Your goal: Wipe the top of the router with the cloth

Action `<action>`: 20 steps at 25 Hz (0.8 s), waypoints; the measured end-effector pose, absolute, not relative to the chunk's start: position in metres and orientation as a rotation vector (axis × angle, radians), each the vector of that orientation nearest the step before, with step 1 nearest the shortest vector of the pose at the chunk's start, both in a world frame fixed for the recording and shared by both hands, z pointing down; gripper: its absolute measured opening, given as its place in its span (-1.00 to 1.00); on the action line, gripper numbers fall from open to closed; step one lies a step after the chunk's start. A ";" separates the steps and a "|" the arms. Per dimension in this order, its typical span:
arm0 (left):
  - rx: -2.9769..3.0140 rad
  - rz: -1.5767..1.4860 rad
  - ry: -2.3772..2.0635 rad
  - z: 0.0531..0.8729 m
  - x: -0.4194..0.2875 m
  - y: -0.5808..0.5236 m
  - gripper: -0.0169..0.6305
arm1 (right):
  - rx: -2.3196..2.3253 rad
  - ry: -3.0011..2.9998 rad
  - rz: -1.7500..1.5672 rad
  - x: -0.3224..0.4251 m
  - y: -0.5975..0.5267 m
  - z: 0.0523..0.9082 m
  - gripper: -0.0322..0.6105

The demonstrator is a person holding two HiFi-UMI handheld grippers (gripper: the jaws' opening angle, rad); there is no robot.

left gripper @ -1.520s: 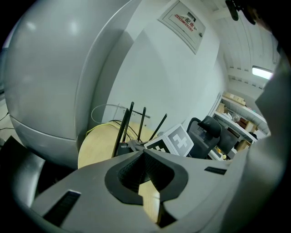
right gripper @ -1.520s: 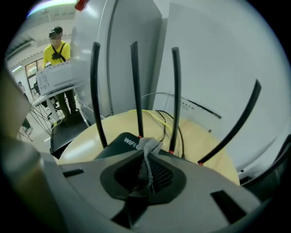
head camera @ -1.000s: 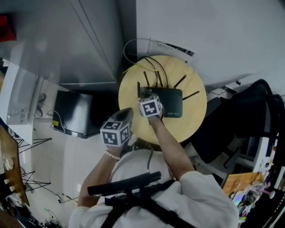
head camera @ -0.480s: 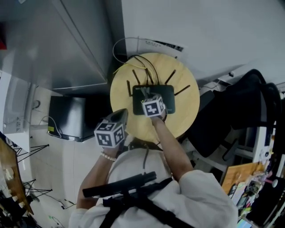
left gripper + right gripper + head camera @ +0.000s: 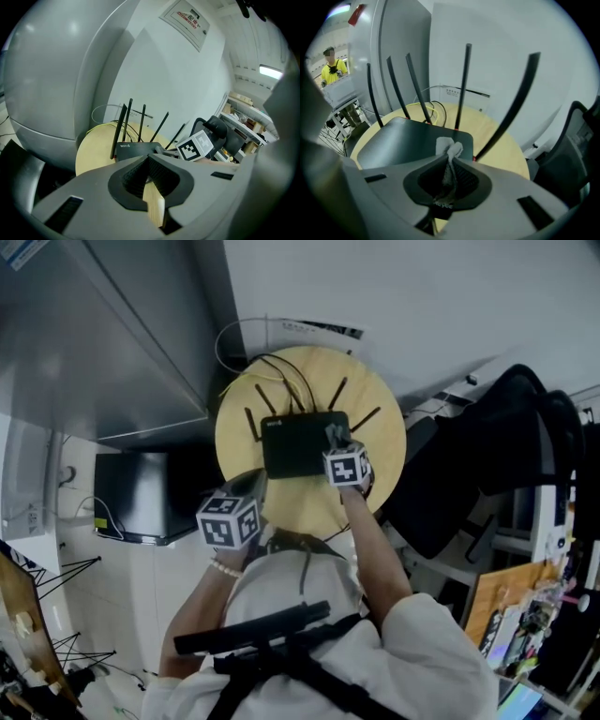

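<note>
**Grey cloth (image 5: 449, 151) pinched over the black router (image 5: 302, 443)**

Black and flat, the router lies near the middle of a round wooden counter (image 5: 300, 507). Its thin antennas (image 5: 464, 84) stand up along the far edge, and cables (image 5: 281, 371) loop behind them.

The right gripper (image 5: 335, 439) is at the router's right end. Its fingers are pinching the cloth, and a pale tuft sticks out past the tips, over the router's top. Whether the tuft presses on the surface cannot be told.

The left gripper (image 5: 255, 486) is held over the counter's near edge, apart from the router. Its fingers are pressed together at the tips with nothing between them. A black office chair (image 5: 487, 456) stands just beside the counter on the right.
</note>
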State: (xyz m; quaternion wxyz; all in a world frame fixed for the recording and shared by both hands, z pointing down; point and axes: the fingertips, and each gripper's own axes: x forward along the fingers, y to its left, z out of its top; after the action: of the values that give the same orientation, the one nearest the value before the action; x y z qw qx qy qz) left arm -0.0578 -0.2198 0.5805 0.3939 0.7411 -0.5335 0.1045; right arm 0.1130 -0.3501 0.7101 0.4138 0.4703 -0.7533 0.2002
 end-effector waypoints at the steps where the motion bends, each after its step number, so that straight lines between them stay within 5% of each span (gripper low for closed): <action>1: 1.884 0.266 -1.347 0.581 -0.055 -0.220 -0.96 | 1.198 -1.879 0.504 0.123 -0.350 0.710 -0.80; 9: 1.895 0.274 -1.329 0.581 -0.046 -0.217 -0.96 | 1.296 -1.848 0.525 0.168 -0.343 0.702 -0.80; 20: 1.866 0.280 -1.367 0.585 -0.059 -0.205 -0.96 | 1.008 -1.972 0.462 0.065 -0.295 0.711 -0.80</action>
State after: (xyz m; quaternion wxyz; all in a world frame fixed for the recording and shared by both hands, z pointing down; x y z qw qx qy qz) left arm -0.0591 -0.2055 0.5849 0.3948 0.7359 -0.5389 0.1104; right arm 0.0649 -0.2950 0.7106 0.4256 0.4031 -0.7887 0.1850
